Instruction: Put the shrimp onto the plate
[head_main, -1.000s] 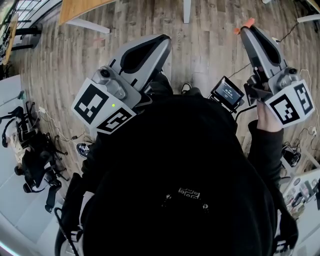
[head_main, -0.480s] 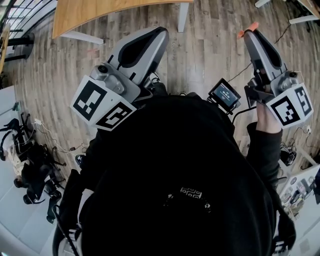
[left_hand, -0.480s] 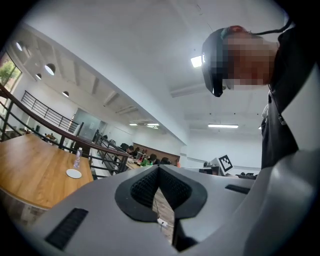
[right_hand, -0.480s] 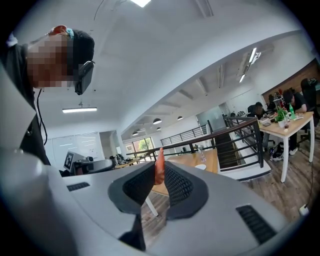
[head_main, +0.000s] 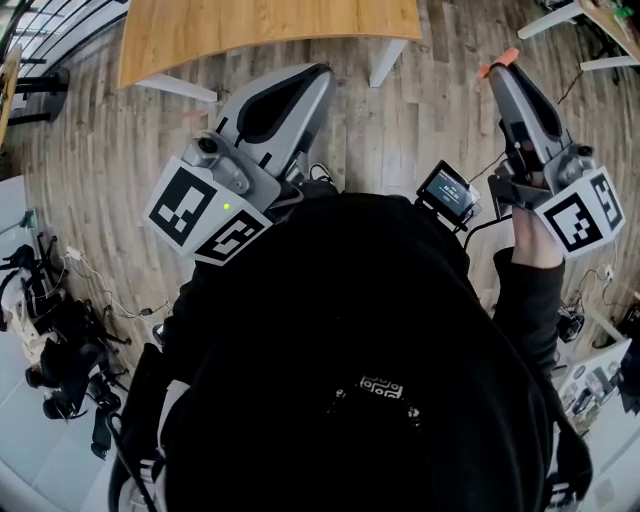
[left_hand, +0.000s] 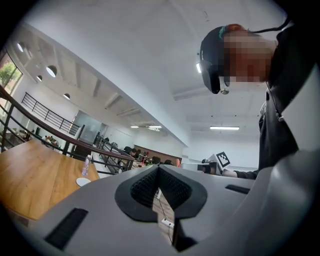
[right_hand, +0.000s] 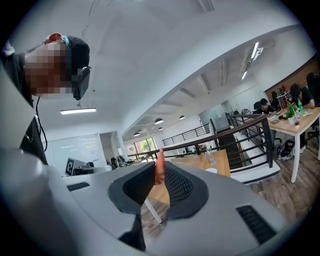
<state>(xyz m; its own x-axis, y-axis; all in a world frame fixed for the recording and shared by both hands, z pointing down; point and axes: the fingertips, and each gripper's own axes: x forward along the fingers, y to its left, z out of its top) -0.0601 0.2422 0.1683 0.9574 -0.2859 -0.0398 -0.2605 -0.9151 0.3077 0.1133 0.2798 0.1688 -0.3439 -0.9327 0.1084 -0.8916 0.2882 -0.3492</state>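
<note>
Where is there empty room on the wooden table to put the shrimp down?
Most of the wooden table looks bare: the wide stretch from its near edge up to the white plate. It gets crowded only at the far side, where the plate and a small bottle stand close together. The shrimp is pinched in the right tongs.

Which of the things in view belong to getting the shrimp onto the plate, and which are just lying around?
Job: shrimp, clamped in the right gripper; white plate on the wooden table.
Lying about: clear bottle near the plate; dark gear on the floor.
</note>
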